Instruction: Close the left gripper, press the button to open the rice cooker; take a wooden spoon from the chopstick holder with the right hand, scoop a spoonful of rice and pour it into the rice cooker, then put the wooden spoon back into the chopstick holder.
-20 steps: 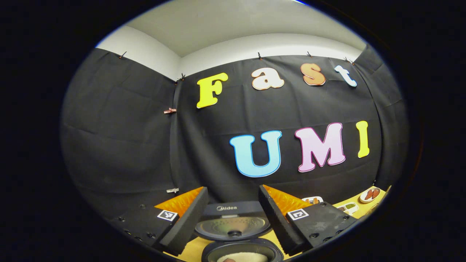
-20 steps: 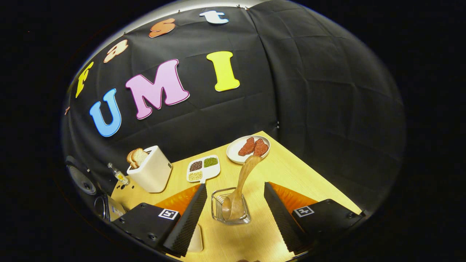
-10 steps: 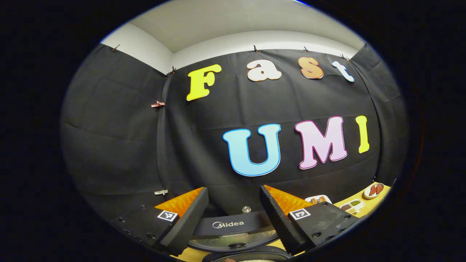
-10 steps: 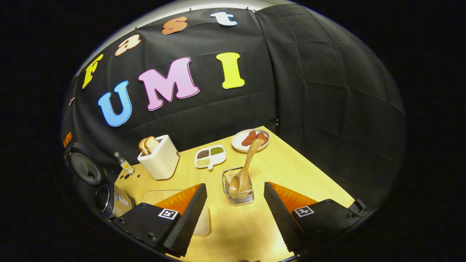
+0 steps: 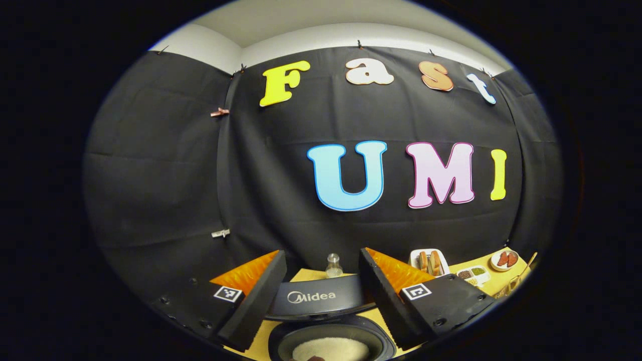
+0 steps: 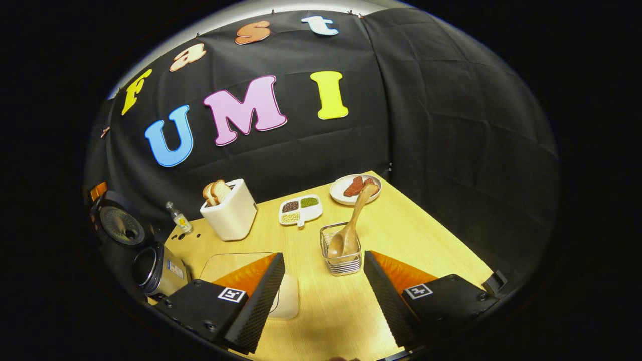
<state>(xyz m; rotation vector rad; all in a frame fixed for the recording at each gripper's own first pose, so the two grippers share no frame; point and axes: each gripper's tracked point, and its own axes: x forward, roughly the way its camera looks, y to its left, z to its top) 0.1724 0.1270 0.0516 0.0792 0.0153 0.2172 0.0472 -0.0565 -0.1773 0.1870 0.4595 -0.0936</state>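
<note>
Yellow table [image 6: 401,235] carries the holder [image 6: 342,250], spoon [image 6: 351,228] back inside, so the task looks finished. Both grippers, left [image 5: 321,296] and right [image 6: 323,296], gape empty; cooker [image 5: 331,341] stands open with rice.

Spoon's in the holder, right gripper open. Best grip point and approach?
Grip the wooden spoon on its bare handle above the holder rim, probably from above and the near side. The handle leans up and away toward the plate; the bowl sits down inside the wires. Right gripper is open.

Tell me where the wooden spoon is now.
In the right gripper view, the wooden spoon stands bowl-down in the chopstick holder, ahead of the open right gripper.
</note>
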